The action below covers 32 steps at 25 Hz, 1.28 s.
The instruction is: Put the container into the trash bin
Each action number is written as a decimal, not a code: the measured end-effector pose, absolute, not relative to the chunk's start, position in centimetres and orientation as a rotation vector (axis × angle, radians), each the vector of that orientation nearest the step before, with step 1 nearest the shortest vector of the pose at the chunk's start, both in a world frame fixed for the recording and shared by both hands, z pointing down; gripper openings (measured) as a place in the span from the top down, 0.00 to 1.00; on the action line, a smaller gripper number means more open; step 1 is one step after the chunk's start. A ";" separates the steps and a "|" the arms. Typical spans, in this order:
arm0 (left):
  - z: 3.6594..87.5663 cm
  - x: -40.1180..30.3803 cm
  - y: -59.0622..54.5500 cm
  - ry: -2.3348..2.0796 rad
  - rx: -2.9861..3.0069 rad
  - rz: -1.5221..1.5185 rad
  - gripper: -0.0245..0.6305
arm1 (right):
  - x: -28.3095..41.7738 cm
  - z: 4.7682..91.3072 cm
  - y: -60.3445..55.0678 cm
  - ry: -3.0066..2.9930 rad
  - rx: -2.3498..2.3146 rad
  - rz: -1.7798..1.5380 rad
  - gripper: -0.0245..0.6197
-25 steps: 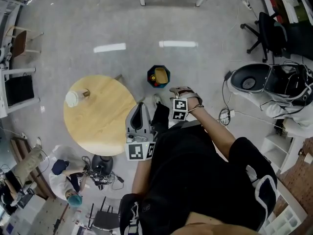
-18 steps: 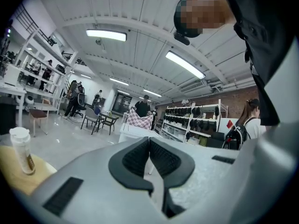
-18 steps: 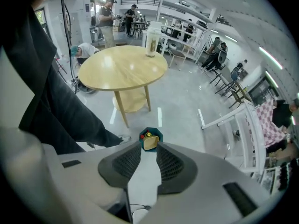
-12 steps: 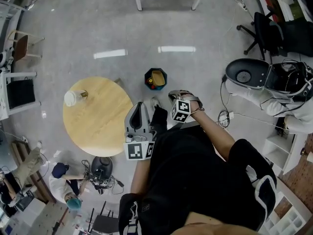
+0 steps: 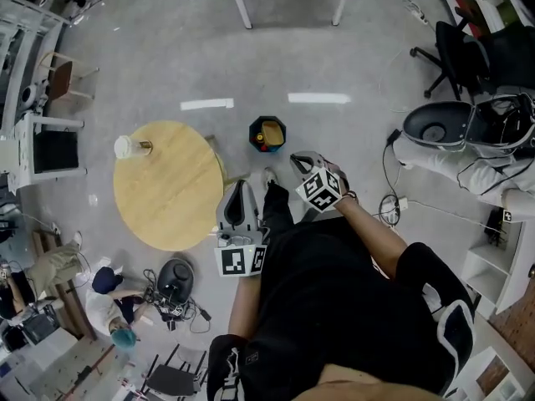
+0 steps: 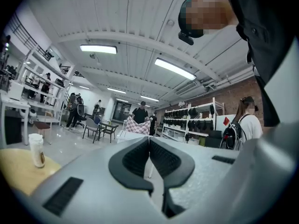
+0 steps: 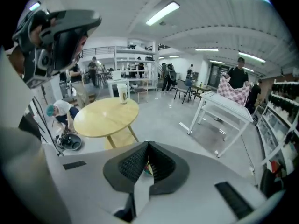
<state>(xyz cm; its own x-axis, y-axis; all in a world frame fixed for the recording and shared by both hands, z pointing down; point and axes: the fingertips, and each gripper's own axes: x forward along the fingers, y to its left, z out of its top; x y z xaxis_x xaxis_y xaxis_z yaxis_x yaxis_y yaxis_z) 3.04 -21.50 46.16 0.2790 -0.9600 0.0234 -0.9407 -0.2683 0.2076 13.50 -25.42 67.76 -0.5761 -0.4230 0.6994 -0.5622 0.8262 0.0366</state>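
Observation:
A dark trash bin (image 5: 253, 134) stands on the grey floor just right of the round wooden table (image 5: 171, 199), with yellow and red things inside. A pale cup (image 5: 129, 146) stands upright at the table's far left edge, also seen as the cup (image 6: 36, 149) and the cup (image 7: 122, 92). My right gripper (image 5: 299, 159) hangs just right of and near the bin, tilted down, shut and holding nothing (image 7: 148, 144). My left gripper (image 5: 240, 184) points level beside the table, its jaws together and holding nothing (image 6: 148, 138).
A white frame table (image 7: 229, 108) stands beyond the bin. A black office chair (image 5: 456, 53) and a white machine (image 5: 435, 128) with cables (image 5: 389, 207) are at the right. A person crouches by gear (image 5: 109, 284) below the round table.
My right gripper has lifted away from the bin and rolled, so its marker cube now sits tilted. The left gripper has shifted a little along the table's edge.

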 end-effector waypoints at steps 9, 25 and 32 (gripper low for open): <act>44.7 6.7 -14.0 -1.910 2.333 -0.100 0.95 | 16.5 58.4 -21.8 -2.522 0.893 0.309 0.92; 44.2 3.7 -11.0 -1.882 2.337 -0.191 0.95 | 15.4 49.0 -15.8 -2.645 1.074 0.216 0.92; 44.5 1.4 -10.2 -1.842 2.368 -0.209 0.95 | 13.1 49.1 -14.2 -2.640 1.111 0.223 0.92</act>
